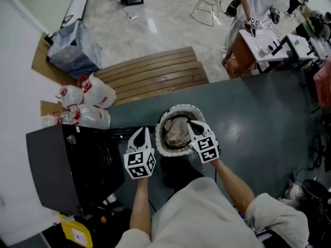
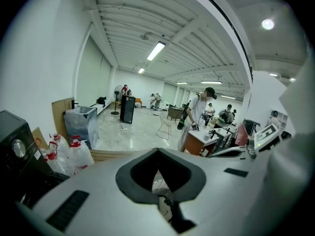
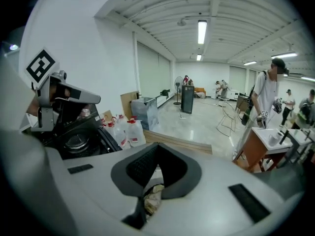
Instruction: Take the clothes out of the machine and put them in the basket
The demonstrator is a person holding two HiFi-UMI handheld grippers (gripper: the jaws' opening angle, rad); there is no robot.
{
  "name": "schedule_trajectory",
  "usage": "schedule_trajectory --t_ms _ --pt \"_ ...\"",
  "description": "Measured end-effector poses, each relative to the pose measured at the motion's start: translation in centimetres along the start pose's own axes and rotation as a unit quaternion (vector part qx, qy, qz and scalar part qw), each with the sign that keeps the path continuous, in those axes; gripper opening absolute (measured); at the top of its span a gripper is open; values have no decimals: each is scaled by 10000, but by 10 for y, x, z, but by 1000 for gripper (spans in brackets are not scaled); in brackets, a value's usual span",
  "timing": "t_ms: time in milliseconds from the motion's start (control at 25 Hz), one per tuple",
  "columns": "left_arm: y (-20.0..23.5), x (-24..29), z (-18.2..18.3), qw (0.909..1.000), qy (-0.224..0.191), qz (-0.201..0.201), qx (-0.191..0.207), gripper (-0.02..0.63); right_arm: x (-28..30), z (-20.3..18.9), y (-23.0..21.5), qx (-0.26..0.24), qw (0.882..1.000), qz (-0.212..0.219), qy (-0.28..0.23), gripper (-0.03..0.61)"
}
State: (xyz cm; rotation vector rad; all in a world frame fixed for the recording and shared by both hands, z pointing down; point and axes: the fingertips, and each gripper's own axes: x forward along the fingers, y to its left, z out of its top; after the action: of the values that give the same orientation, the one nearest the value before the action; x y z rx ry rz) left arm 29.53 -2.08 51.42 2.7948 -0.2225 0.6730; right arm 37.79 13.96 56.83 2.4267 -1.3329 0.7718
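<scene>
A round white basket (image 1: pixel 164 119) stands on the dark floor mat right in front of me, with a crumpled beige and grey heap of clothes (image 1: pixel 177 132) inside. My right gripper (image 1: pixel 192 123) hangs over the heap, shut with nothing between its tips; in its own view (image 3: pixel 157 145) the clothes (image 3: pixel 153 195) show below the jaws. My left gripper (image 1: pixel 143 129) hovers between the basket's left rim and the black machine (image 1: pixel 62 164), and it too looks shut and empty (image 2: pixel 157 150). The machine's open drum (image 3: pixel 76 142) appears at the left of the right gripper view.
Several plastic jugs (image 1: pixel 85 99) stand behind the machine. A wooden slatted platform (image 1: pixel 155 76) lies beyond the basket, and a grey bagged bin (image 1: pixel 75 48) stands at the far left. People work at a desk (image 1: pixel 258 40) at the upper right.
</scene>
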Motion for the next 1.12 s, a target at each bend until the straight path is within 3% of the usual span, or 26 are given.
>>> schedule_trajectory --t_ms 200,360,600,720,840,1120 --pt "24 -39 15 9986 -287 426 -153 18 5 37 43 -363 9974 575 -259 23" --pt "57 -85 29 9926 -659 960 -337 18 13 76 96 -802 9883 1193 -513 23" --pt "120 -182 32 9677 -1180 2149 -595 18 22 130 207 -1549 9550 2362 -906 21" --pt "147 -241 17 9485 -1338 2762 -788 18 17 142 273 -1916 9294 2982 -1027 21" --pt "169 -309 -8 9227 -1460 3418 -1027 18 5 142 345 -2222 8993 3600 -1110 21" --pt "190 -462 -76 8349 -1772 4961 -1594 18 -37 130 504 -2977 8054 4949 -1330 21"
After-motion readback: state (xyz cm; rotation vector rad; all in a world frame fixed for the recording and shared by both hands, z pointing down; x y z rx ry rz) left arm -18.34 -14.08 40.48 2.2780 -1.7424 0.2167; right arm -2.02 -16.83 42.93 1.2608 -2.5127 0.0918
